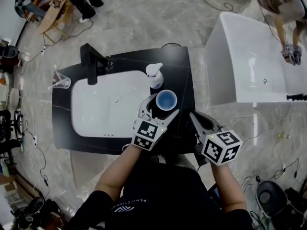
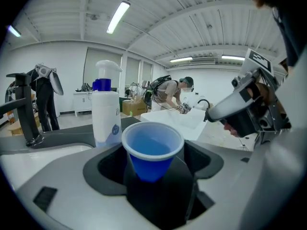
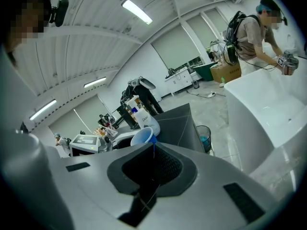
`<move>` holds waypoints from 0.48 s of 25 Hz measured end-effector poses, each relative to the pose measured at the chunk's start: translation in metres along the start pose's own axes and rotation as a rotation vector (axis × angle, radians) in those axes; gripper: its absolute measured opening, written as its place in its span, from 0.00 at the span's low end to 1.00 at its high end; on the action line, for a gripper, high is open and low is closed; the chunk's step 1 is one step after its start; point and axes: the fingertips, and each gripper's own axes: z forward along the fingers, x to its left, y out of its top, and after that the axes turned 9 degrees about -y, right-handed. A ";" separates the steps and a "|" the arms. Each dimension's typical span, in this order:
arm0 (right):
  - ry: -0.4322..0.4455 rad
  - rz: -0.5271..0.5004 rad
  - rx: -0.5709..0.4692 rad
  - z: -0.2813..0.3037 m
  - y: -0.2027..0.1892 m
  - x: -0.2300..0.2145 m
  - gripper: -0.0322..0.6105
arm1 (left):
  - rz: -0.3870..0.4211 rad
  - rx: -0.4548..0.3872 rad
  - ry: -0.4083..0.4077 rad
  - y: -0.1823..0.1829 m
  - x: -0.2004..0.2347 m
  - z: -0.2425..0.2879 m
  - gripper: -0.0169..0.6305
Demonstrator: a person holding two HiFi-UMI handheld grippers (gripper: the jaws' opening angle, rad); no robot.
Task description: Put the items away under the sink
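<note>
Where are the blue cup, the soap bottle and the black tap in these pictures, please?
blue cup (image 1: 166, 99): head view, on its inner bottom.
soap bottle (image 2: 105, 116): left gripper view, on its white body.
black tap (image 1: 94, 57): head view, on its spout.

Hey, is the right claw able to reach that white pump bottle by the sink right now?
Probably not directly: the blue plastic cup gripped by the left claw sits partly between the shut right claw and the white pump bottle. Coming round its right side looks open.
</note>
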 end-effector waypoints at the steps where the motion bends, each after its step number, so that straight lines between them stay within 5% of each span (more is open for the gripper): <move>1: 0.000 0.001 0.002 0.001 0.000 -0.001 0.11 | 0.003 0.000 0.000 0.000 0.000 0.002 0.58; 12: -0.028 0.020 0.014 -0.003 -0.007 -0.012 0.11 | 0.057 -0.029 -0.012 0.012 -0.001 0.012 0.55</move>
